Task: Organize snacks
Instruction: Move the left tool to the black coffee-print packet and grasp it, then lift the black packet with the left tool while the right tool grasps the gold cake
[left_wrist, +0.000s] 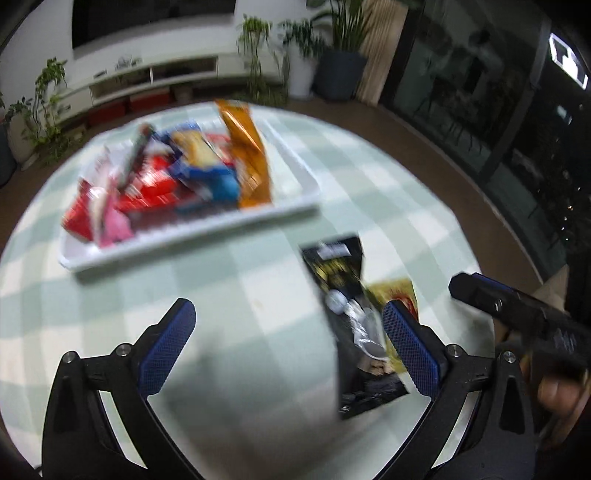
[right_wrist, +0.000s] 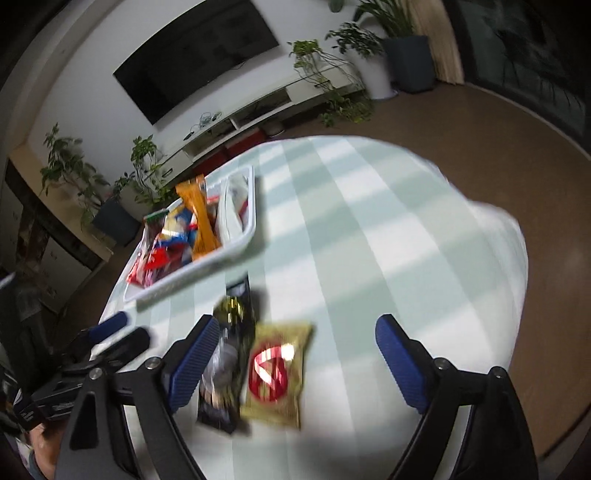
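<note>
A white tray (left_wrist: 192, 236) (right_wrist: 207, 269) on the checked tablecloth (right_wrist: 369, 240) holds several snack packets, among them a tall orange one (left_wrist: 247, 155) (right_wrist: 201, 218). A black packet (left_wrist: 351, 325) (right_wrist: 229, 354) and a gold packet with a red emblem (left_wrist: 395, 291) (right_wrist: 277, 373) lie loose on the cloth in front of the tray. My left gripper (left_wrist: 288, 310) is open above bare cloth, with the black packet beside its right finger. My right gripper (right_wrist: 297, 325) is open over the gold packet, not touching it. Motion blur softens both views.
The round table's edge (right_wrist: 513, 258) curves close on the right, with brown floor (right_wrist: 480, 129) beyond. Potted plants (right_wrist: 373, 48), a wall television (right_wrist: 195, 55) and a low white cabinet (left_wrist: 147, 74) stand behind. Dark glass doors (left_wrist: 480, 92) are at the right. A hand (left_wrist: 557, 391) shows at the right.
</note>
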